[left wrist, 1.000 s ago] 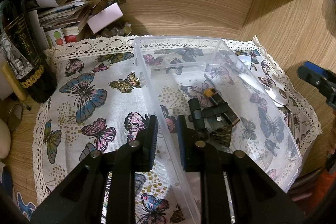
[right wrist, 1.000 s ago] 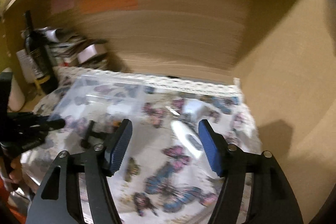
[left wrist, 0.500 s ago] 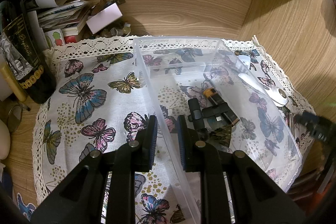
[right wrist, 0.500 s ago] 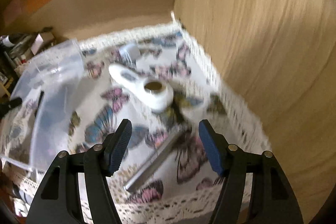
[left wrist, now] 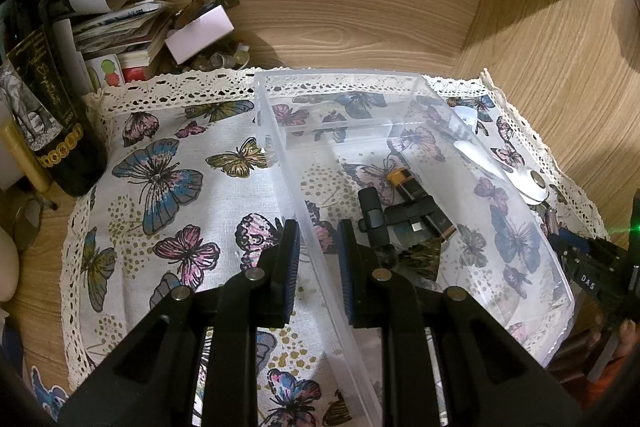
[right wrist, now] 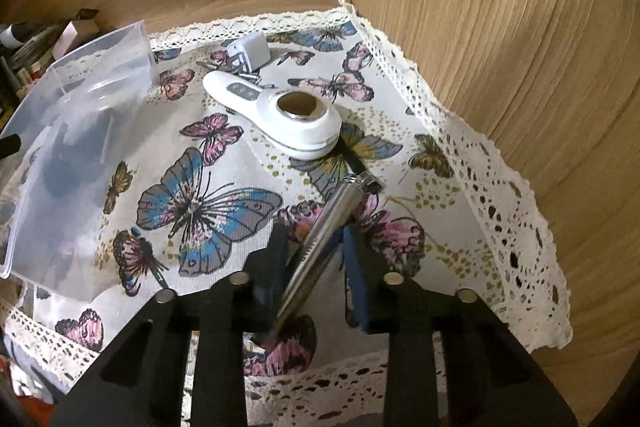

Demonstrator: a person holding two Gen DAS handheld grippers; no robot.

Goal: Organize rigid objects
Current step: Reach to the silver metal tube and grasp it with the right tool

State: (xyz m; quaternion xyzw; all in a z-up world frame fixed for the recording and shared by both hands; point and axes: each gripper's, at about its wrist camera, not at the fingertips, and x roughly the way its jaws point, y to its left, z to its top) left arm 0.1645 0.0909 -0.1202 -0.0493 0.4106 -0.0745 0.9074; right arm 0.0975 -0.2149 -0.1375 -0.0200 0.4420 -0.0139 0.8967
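A clear plastic box [left wrist: 400, 115] stands on the butterfly cloth [left wrist: 168, 167]. It holds a battery [left wrist: 404, 181] and small black parts [left wrist: 384, 219]. My left gripper [left wrist: 318, 259] is shut on the box's left wall. In the right wrist view my right gripper [right wrist: 314, 255] has closed in around a silver metal tube [right wrist: 332, 215] that lies on the cloth [right wrist: 208, 203]; the jaws sit close on both sides of it. A white handheld device [right wrist: 280, 111] and a white charger [right wrist: 250, 53] lie beyond it, right of the box [right wrist: 72, 131].
A dark wine bottle [left wrist: 44, 107] and a pile of papers and small boxes [left wrist: 132, 27] stand at the back left. Wooden walls close the nook behind [left wrist: 340, 7] and on the right [right wrist: 500, 47]. The cloth's lace edge [right wrist: 512, 227] hangs near the right wall.
My right gripper swung right and down from above the box to the silver tube, and its jaws narrowed around it. The left gripper kept its hold on the box wall.
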